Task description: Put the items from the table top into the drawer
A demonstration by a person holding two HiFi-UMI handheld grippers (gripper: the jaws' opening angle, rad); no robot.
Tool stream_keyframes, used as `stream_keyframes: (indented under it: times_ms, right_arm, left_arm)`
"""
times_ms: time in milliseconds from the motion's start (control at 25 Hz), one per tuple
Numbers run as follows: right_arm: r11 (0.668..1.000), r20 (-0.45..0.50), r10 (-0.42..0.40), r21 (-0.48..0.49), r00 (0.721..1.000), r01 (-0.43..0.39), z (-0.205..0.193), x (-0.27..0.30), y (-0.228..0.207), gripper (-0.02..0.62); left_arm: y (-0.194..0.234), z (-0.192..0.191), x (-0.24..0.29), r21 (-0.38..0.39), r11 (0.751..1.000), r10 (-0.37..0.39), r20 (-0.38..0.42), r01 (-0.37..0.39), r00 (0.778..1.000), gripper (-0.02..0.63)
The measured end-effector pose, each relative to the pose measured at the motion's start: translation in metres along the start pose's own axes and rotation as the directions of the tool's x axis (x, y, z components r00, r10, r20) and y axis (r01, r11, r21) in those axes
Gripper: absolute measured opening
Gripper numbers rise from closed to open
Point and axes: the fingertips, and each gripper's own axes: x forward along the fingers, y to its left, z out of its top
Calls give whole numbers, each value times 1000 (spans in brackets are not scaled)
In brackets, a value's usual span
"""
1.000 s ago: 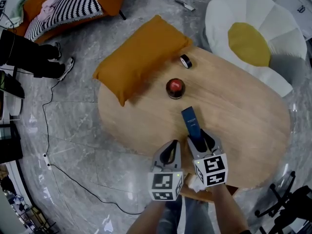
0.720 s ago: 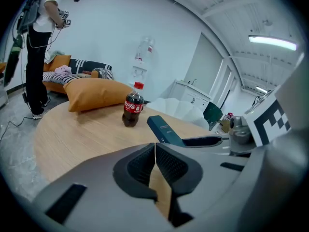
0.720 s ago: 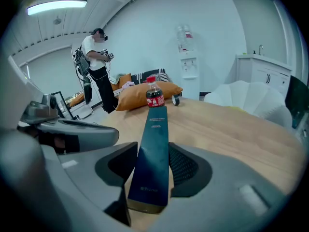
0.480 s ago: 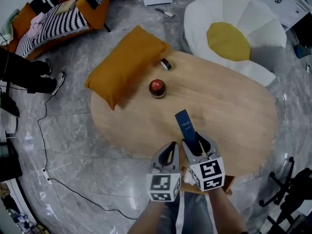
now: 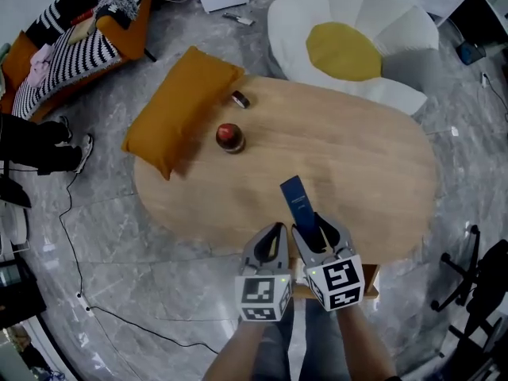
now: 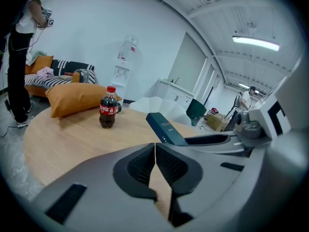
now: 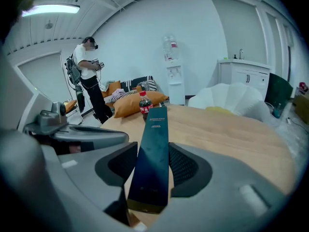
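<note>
In your right tongs point(image 5: 316, 230), clamped on the blue box point(image 5: 296, 199), hold it straight toward the drawer point(image 5: 371, 281) below them; left tongs point(image 5: 274, 236) alongside are closed, empty.

At the desk's point(image 5: 381, 173) 6 o'clock edge, the right gripper point(image 5: 321, 235) clamps a dark blue box point(image 5: 298, 201); the left gripper point(image 5: 273, 240) sits just at its 9 o'clock. A red-capped bottle point(image 5: 230, 136) stands at 10 o'clock, with a dark ring point(image 5: 240, 99) beyond it beside the orange pillow point(image 5: 178, 109).
</note>
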Motion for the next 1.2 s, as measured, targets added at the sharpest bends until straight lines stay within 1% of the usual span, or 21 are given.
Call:
stream_keyframes:
  times_ms: [160, 360, 560, 720, 880, 1080, 1200]
  right_arm:
    - [1000, 7, 0, 13, 1000, 0, -10, -20, -5, 196]
    - [1000, -16, 2, 8, 1000, -2, -28, -35, -23, 196]
    - [1000, -17, 17, -2, 1000, -17, -44, -51, -32, 196]
    - [999, -27, 32, -12, 999, -33, -59, -62, -37, 196]
    - [999, -28, 53, 6, 998, -53, -77, -77, -43, 197]
    - [996, -70, 79, -35, 994, -82, -104, -92, -45, 196]
    - [995, -92, 92, -40, 992, -96, -117, -99, -46, 196]
  left_arm:
    - [-14, -8, 0, 12, 1000, -6, -12, 6, 1000, 12]
    - [-30, -17, 7, 7, 1000, -4, -14, 4, 1000, 12]
    - [-47, -36, 6, 8, 1000, -13, -27, 13, 1000, 12]
    - [-59, -52, 3, -13, 1000, -17, -47, 17, 999, 12]
    - [-71, -67, -1, -15, 1000, -14, -53, 13, 999, 12]
    - [-84, -78, -5, -16, 1000, -13, -52, 12, 999, 12]
    - [-92, -84, -7, -10, 1000, -9, -58, 9, 998, 12]
